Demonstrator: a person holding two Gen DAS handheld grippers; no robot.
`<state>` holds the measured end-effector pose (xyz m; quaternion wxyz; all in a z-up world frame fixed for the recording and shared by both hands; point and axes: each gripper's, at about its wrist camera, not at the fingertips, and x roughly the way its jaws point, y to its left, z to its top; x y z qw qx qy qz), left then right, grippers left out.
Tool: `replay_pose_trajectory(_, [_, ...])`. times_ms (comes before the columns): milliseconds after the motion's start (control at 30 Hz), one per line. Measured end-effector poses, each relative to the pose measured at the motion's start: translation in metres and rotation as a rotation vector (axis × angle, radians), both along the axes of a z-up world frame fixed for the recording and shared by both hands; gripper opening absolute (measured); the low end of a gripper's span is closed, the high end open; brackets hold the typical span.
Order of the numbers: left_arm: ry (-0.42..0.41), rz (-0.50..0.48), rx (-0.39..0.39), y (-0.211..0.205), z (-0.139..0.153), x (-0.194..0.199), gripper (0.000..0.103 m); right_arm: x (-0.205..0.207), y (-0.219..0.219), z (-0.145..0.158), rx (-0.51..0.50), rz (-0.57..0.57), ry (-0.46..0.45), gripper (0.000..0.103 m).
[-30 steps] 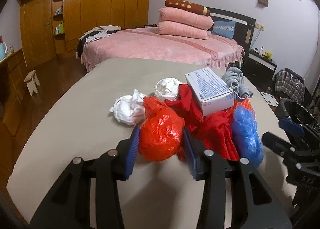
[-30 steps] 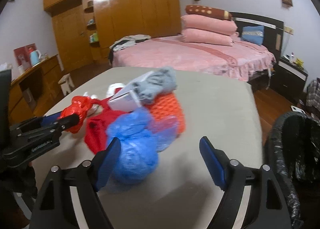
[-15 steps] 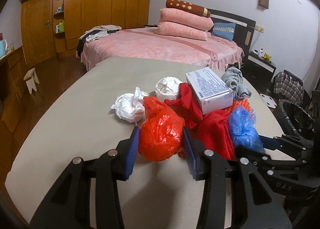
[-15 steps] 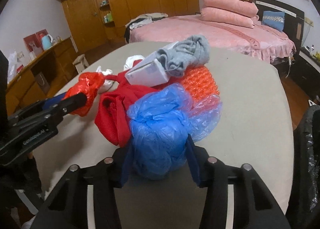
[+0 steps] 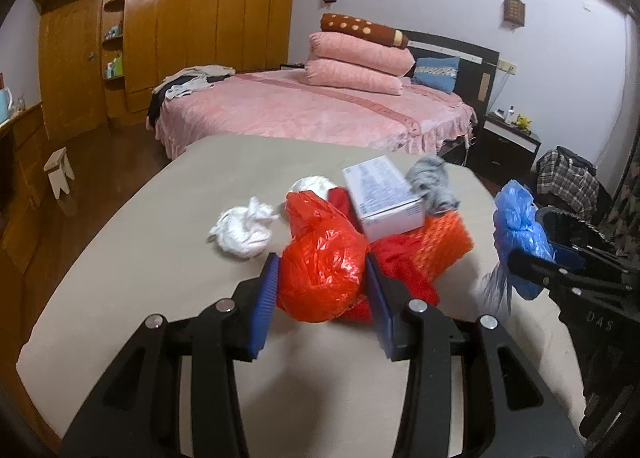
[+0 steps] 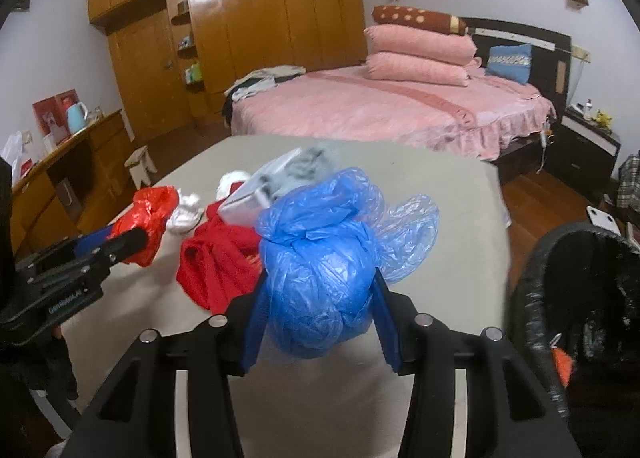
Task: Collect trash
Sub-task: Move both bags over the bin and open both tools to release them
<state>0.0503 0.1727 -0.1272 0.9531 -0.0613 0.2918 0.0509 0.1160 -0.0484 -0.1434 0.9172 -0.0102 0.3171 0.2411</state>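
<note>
Right wrist view: the right gripper (image 6: 320,298) pinches the blue plastic bag (image 6: 320,278) between its jaws, above the bench (image 6: 448,290) near its right edge; carry it clear over the black bin (image 6: 576,298) rim before releasing. The left gripper (image 5: 322,282) clamps the red plastic bag (image 5: 320,262). A second ago the right jaws stood spread around the blue bag.

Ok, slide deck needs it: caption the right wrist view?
Right gripper clamps a blue plastic bag above the table, black bin alongside.
</note>
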Motion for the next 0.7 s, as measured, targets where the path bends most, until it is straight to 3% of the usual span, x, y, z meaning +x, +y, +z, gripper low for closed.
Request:
replay_pose_trajectory(367, [-0.075, -0.139, -0.014, -0.061, 0.032, 0.017, 0.041, -0.001, -0.062, 0.033, 0.049, -0.132, -0.061, 0.047])
replay_pose_trajectory(700, [-0.110, -0.294, -0.029, -0.135, 0.043, 0.042, 0.041, 0.000, -0.139, 0.039, 0.034, -0.315, -0.074, 0.047])
